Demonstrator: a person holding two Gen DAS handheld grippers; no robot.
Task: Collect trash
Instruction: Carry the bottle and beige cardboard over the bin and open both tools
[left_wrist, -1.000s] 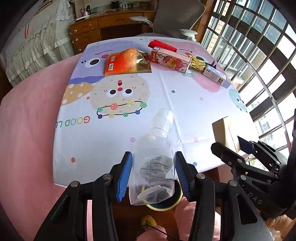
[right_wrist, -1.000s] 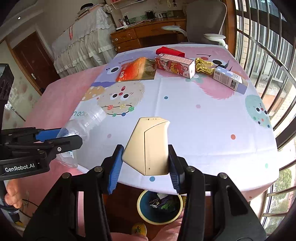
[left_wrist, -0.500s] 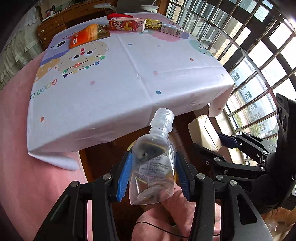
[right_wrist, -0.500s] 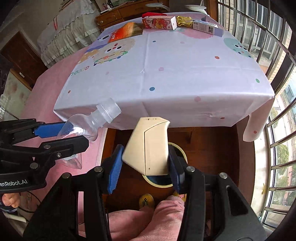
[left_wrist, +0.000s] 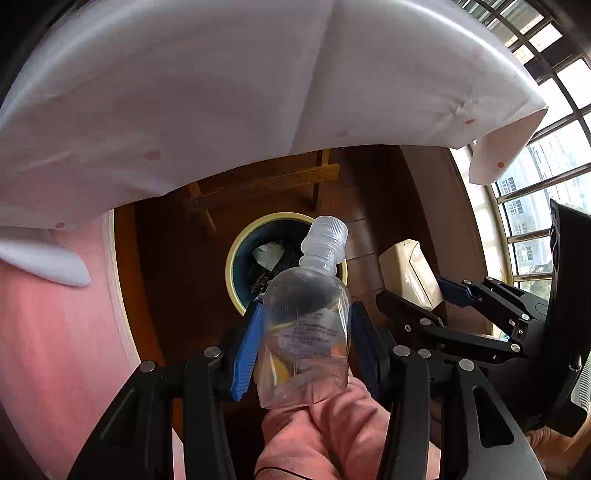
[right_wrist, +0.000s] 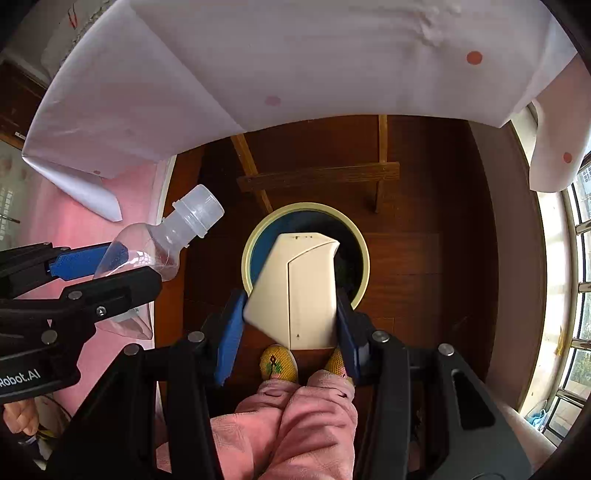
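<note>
over the round bin (right_wrist: 248, 254), the left gripper (left_wrist: 304, 345) pinches a clear plastic bottle (left_wrist: 308, 332) — the right gripper (right_wrist: 290, 325) clamps a cream carton (right_wrist: 295, 288).

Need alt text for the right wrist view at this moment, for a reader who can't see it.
The right gripper holds a cream carton directly above a round trash bin on the dark wooden floor beneath the table. At left, the left gripper holds a clear plastic bottle, and a white tablecloth hangs across the top.
</note>
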